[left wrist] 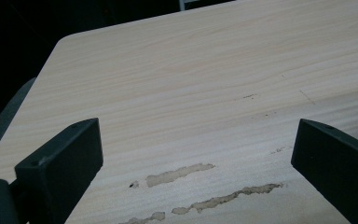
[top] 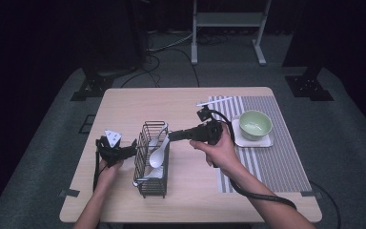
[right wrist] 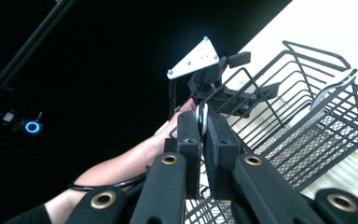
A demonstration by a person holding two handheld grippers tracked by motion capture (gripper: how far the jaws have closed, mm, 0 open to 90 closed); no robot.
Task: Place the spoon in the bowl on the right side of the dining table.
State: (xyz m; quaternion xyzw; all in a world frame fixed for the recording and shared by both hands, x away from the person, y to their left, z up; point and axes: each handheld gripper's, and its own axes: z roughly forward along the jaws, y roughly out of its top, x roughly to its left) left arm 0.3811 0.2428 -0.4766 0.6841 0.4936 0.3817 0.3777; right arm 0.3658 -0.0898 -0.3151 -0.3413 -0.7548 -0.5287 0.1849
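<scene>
A black wire basket [top: 151, 183] stands on the wooden table [top: 124, 105], left of centre. A white spoon [top: 156, 158] leans inside it, bowl down and handle up toward the right rim. My right gripper [top: 170, 135] reaches in from the right, shut on the spoon's handle. In the right gripper view the thin white handle [right wrist: 201, 117] is pinched between the pads of that gripper [right wrist: 201, 122]. My left gripper [top: 133, 146] sits at the basket's left side. Its jaws stand wide open over bare wood in the left gripper view [left wrist: 196, 154], with nothing between them.
A green bowl [top: 255, 124] sits on a white square plate [top: 267, 141] on a striped placemat [top: 276, 162] at the right. A white stick [top: 214, 101] lies at the mat's far edge. A cable [top: 257, 195] trails from my right gripper.
</scene>
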